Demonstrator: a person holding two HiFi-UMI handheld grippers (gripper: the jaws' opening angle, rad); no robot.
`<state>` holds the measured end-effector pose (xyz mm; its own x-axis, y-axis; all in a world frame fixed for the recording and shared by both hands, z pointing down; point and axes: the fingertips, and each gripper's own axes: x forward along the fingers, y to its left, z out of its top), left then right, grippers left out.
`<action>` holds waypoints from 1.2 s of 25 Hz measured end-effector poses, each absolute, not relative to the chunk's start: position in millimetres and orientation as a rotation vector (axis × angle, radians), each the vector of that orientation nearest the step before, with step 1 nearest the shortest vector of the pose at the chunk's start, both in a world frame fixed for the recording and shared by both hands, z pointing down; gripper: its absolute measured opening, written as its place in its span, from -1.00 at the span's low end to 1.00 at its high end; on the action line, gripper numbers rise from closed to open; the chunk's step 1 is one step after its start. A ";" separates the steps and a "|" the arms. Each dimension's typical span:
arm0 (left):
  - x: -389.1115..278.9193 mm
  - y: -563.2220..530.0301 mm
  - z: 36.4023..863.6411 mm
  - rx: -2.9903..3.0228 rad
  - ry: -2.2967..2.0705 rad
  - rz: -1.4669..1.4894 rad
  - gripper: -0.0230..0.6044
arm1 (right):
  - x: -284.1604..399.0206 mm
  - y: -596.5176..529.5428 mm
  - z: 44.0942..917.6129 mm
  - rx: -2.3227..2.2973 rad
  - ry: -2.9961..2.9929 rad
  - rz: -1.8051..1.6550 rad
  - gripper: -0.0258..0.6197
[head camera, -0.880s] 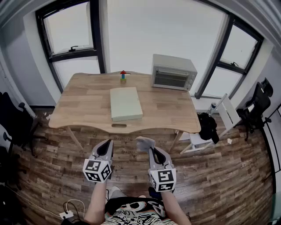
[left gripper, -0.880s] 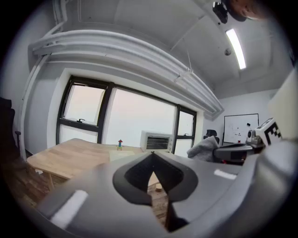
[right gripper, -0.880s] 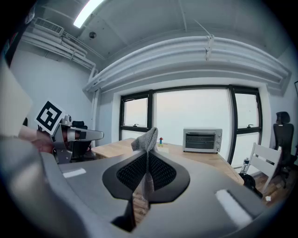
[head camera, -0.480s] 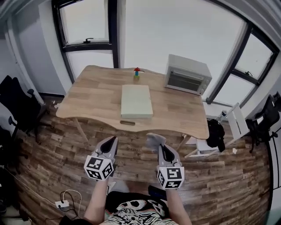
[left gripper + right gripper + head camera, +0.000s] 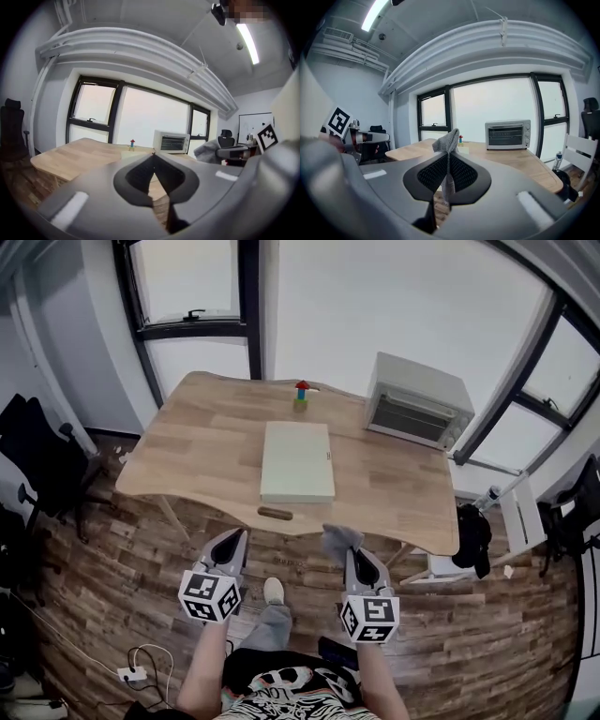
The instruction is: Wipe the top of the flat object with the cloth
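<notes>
The flat pale green object (image 5: 297,461) lies in the middle of the wooden table (image 5: 187,456). A grey cloth (image 5: 339,540) is pinched in my right gripper (image 5: 349,555), which is shut on it; the cloth (image 5: 447,140) sticks up past the jaw tips in the right gripper view. My left gripper (image 5: 234,544) is shut with nothing between its jaws, which meet tip to tip in the left gripper view (image 5: 153,156). Both grippers hang in front of the table's near edge, short of the flat object (image 5: 133,153).
A toaster oven (image 5: 416,407) stands at the table's back right. A small toy of coloured blocks (image 5: 302,393) sits at the back edge. A white chair (image 5: 506,512) and a black bag (image 5: 472,529) are right of the table; a black office chair (image 5: 37,465) is left. Cables (image 5: 141,662) lie on the floor.
The view has shifted so the table sits nearer and more to the right. Both grippers keep their pose, the right still holding the cloth. A shoe now shows between the arms.
</notes>
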<state>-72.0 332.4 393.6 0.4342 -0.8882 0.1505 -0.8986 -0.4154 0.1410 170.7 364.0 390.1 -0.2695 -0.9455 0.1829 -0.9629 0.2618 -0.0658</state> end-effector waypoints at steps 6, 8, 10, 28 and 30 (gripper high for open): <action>-74.6 227.4 416.4 2.450 -1.480 0.047 -0.75 | 159.6 268.6 411.1 1.781 -2.356 0.272 -0.88; -74.9 187.2 423.5 2.440 -1.441 0.064 -0.75 | 158.2 228.7 415.7 1.774 -2.331 0.297 -0.88; -75.4 150.9 432.7 2.436 -1.408 0.099 -0.75 | 154.6 191.5 419.3 1.760 -2.303 0.298 -0.88; -115.7 -28.3 466.7 2.384 -1.397 0.147 -0.75 | 129.3 30.6 436.7 1.682 -2.258 0.427 -0.88; -117.0 -34.0 467.7 2.370 -1.418 0.148 -0.75 | 130.8 22.7 434.9 1.680 -2.260 0.414 -0.88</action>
